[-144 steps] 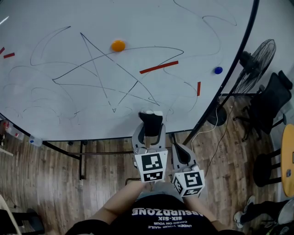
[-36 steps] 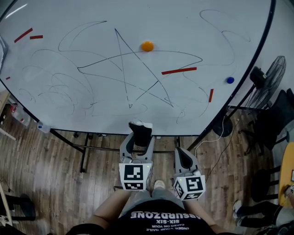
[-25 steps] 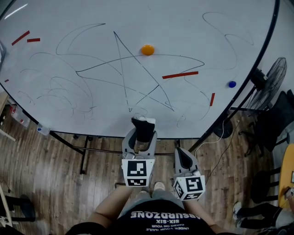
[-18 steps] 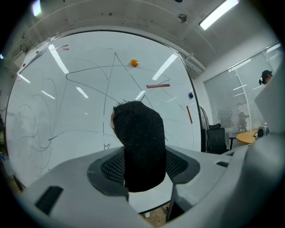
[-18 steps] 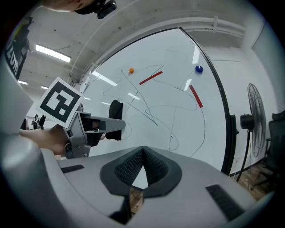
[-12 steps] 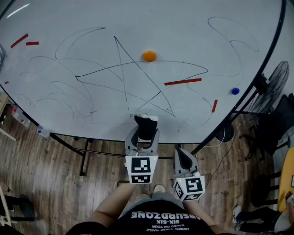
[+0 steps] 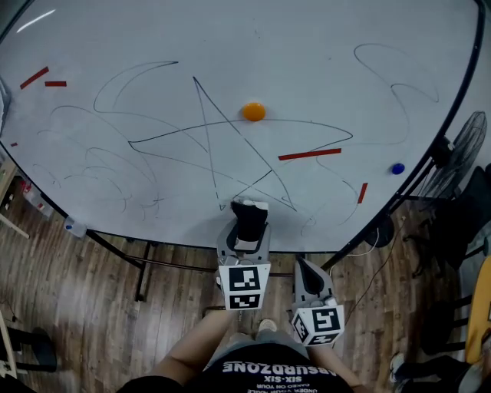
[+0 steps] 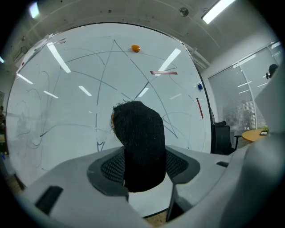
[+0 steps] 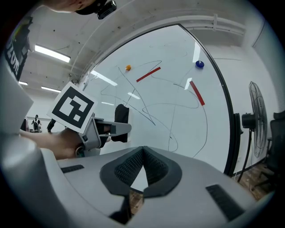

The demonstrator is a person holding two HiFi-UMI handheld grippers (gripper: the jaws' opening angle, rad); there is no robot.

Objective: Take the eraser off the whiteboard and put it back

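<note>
- An office or meeting room: a large whiteboard (image 7: 322, 46) on a stand, covered in marker lines.
- Ceiling strip lights (image 8: 218, 10), a glass partition (image 8: 242, 100), a black office chair (image 8: 221, 137).
- Wood-plank floor (image 7: 77, 307), standing fan (image 7: 460, 144).

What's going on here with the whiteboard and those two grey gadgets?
A person stands at a large white whiteboard covered in scribbled lines, with a hand-held two-jaw gripper in each hand. The left gripper is clamped on a black fuzzy eraser and holds it out toward the lower part of the board. Whether the eraser touches the surface is hard to tell. The right gripper is shut and empty, held back beside the left one.
</note>
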